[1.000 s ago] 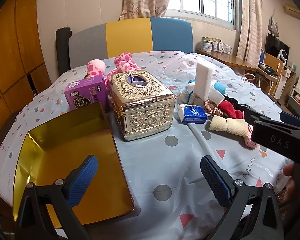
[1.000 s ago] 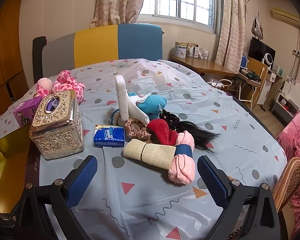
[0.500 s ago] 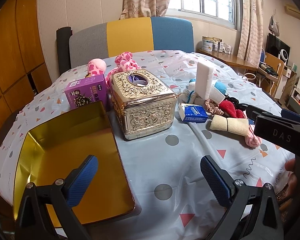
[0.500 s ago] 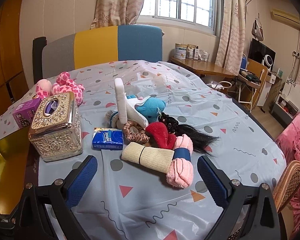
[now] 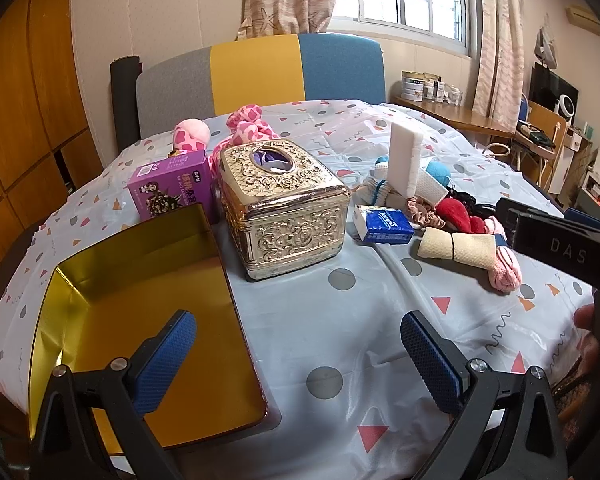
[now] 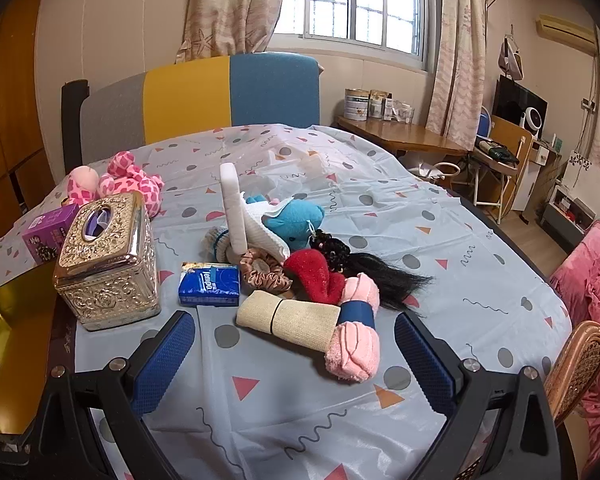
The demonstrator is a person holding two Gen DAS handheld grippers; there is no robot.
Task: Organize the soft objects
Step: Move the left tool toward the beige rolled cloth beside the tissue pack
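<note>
A heap of soft things lies mid-table: a rolled pink towel with a blue band (image 6: 356, 336), a beige folded cloth (image 6: 290, 316), a red plush piece (image 6: 316, 270), a satin scrunchie (image 6: 262, 272), a black hairpiece (image 6: 380, 272), a blue plush toy (image 6: 296, 222) and a white sponge (image 6: 234, 208) standing upright. A pink spotted plush (image 6: 128, 182) sits behind the tissue box. My right gripper (image 6: 296, 360) is open just short of the pink towel. My left gripper (image 5: 300, 356) is open over the near edge of the gold tin (image 5: 140, 312), which holds nothing.
An ornate gold tissue box (image 5: 284, 208) and a purple carton (image 5: 172, 188) stand beside the tin. A blue tissue pack (image 6: 210, 284) lies by the heap. A grey, yellow and blue chair back (image 6: 196, 100) is behind the table, a wicker chair (image 6: 576, 364) at the right.
The right gripper has edged forward toward the heap, so the pink towel and beige cloth now sit closer between its fingers. The left gripper has barely shifted. Both stay open.
</note>
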